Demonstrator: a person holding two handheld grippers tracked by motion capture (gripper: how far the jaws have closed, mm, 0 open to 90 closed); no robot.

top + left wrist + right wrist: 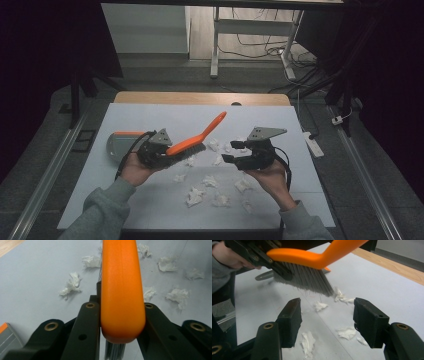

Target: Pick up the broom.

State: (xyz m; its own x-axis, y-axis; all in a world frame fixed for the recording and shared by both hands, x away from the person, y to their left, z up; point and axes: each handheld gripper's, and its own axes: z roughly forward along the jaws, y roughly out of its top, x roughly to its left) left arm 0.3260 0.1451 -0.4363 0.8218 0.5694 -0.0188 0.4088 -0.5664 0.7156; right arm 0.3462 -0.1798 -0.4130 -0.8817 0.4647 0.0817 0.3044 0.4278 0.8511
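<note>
Orange plastic sits clamped between the jaws of the left gripper [159, 150]: it is the back of a hand brush [192, 141], held at the head end, grey bristles below and the handle slanting up and away past the jaws. In the left gripper view the brush [122, 292] rises between the two black jaws, its far end cut off by the top edge; a tuft of bristles shows beneath it. The right gripper [235, 151], facing the brush from the other side, stands with its jaws apart and bare. Its own view gives what the left gripper view cannot: the full spread of bristles [305, 281] hanging clear above the white table [387, 297], and the left gripper [265, 258] gripping the head. Below and beyond the bristles lie crumpled paper scraps [200, 192], scattered between and in front of both grippers. Behind the left gripper a grey dustpan [116, 145] with an orange handle is half hidden by the hand.
</note>
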